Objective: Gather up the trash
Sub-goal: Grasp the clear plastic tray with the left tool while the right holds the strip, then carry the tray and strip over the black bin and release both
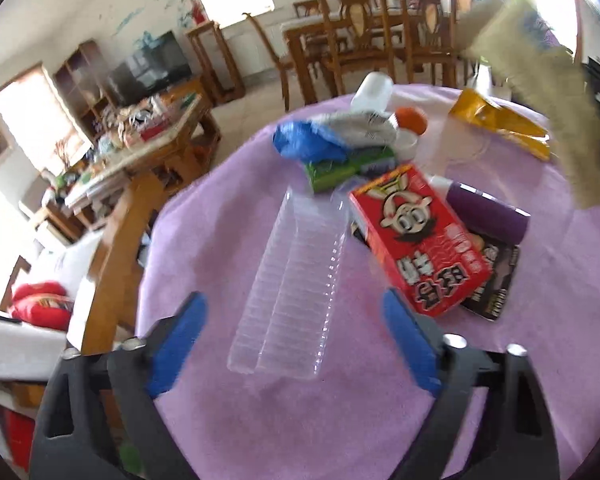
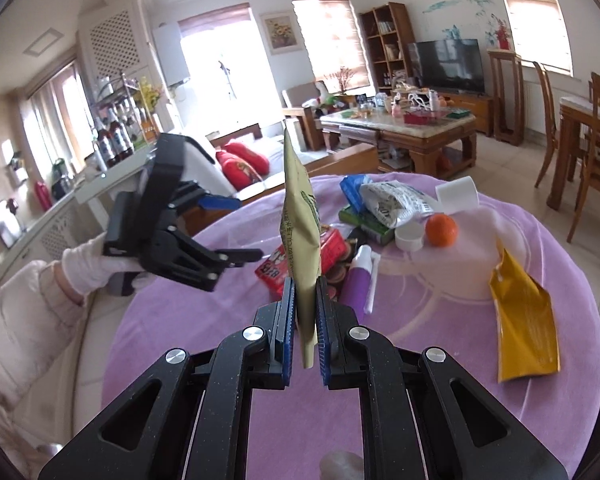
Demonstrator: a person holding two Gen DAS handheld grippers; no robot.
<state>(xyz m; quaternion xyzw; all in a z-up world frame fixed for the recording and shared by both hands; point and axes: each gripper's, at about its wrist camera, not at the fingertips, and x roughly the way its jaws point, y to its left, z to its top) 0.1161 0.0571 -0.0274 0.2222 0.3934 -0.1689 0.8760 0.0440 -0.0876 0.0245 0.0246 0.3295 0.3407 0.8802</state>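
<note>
Our right gripper (image 2: 305, 300) pinches a tan pouch (image 2: 300, 216), lifted; our left gripper (image 1: 292, 312) spread above the clear bottle (image 1: 292, 280), mid-table (image 1: 228, 420).

Right gripper (image 2: 305, 308) clamped tight, raised over table. Left gripper (image 1: 292, 320) spread wide, angled down; gloved left hand (image 2: 94, 266) on handle.

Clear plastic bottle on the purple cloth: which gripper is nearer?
Left. The left gripper stands open right over the clear plastic bottle's base end. The right gripper, shut on a tan packet, is held off to the side.
</note>
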